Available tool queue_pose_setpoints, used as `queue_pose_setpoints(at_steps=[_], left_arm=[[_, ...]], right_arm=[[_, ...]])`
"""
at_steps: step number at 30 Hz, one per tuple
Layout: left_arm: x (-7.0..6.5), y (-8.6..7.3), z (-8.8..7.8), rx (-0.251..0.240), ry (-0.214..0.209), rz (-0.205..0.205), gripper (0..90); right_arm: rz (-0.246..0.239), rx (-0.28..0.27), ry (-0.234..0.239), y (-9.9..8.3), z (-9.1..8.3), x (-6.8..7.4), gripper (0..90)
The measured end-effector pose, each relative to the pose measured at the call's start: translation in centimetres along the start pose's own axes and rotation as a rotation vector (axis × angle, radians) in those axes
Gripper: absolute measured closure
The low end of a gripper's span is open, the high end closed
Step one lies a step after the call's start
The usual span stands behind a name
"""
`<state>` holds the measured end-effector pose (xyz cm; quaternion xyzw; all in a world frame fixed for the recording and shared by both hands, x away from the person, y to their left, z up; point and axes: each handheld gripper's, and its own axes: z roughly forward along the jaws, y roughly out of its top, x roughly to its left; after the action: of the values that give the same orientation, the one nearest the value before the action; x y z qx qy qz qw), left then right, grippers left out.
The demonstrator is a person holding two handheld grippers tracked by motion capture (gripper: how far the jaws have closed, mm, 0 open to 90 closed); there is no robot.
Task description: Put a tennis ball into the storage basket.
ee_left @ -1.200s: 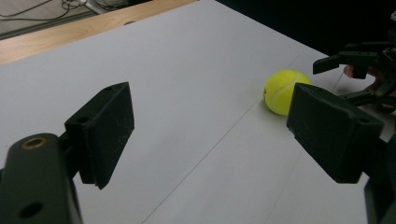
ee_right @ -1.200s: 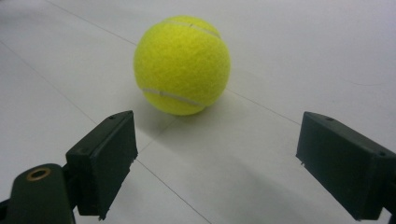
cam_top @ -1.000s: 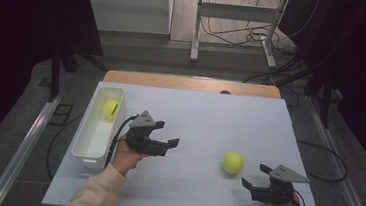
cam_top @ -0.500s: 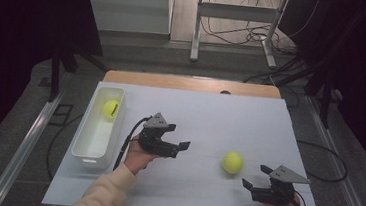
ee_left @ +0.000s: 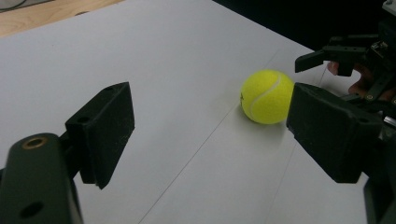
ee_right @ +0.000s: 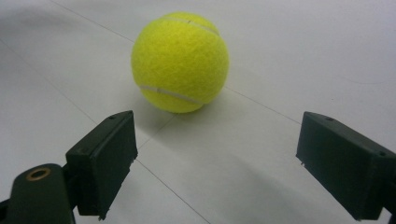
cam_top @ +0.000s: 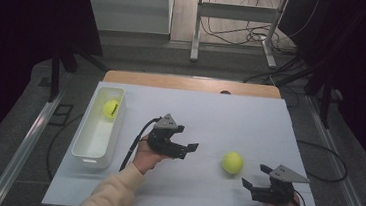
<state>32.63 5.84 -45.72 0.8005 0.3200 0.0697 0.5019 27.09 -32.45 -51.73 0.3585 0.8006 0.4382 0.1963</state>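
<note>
Tennis ball (cam_top: 232, 163) lay loose on the white desk (cam_top: 250, 119), right of centre, touching nothing. Sat between two grippers: left gripper (cam_top: 186, 150) to its left, near but apart, pointing at it; right gripper (cam_top: 256, 182) just beside it, lower right. In the left gripper view, ball (ee_left: 266, 96) appeared ahead and off toward the right-hand jaw, not centred in the gap. In the right gripper view, ball (ee_right: 180, 61) stood just beyond the jaw tips, nearer the left-hand jaw. Both grippers stood wide, jaws spread with bare desk between them, holding nothing.

Judged risks: a round ball on a smooth sheet likely to roll at the first off-centre nudge, and one jaw meeting it before the other would push it away rather than trap it. Approach from both sides at once could knock the grippers together over the ball. A closing too high on the curve might squirt it out.

White bin (cam_top: 83, 147) stood at the desk's left edge, well apart from the loose ball. Held a second tennis ball (cam_top: 111, 109) at its far end; rest of the bin looked bare.
</note>
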Motion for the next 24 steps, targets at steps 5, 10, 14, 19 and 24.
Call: queue_pose_setpoints(at_steps=[5, 10, 14, 19, 24], left_arm=[[-0.1, 0.3, 0.5, 0.003, -0.012, 0.009, 16.0], [-0.1, 0.3, 1.1, 0.014, -0.020, 0.010, 16.0], [0.0, 0.2, 1.6, 0.019, -0.027, 0.008, 16.0], [-0.2, 0.1, 2.4, 0.032, -0.039, 0.011, 16.0], [-0.4, 0.1, 2.9, 0.035, -0.046, 0.013, 16.0]], right_arm=[[-0.003, 0.003, -0.003, 0.0, 0.0, 0.0, 12.8], [-0.003, 0.007, -0.005, 0.0, 0.1, -0.1, 12.8], [-0.003, 0.007, -0.007, 0.0, 0.1, -0.1, 12.8], [-0.005, 0.009, -0.007, 0.0, 0.1, -0.1, 12.8], [-0.007, 0.009, -0.006, 0.0, 0.1, -0.1, 12.7]])
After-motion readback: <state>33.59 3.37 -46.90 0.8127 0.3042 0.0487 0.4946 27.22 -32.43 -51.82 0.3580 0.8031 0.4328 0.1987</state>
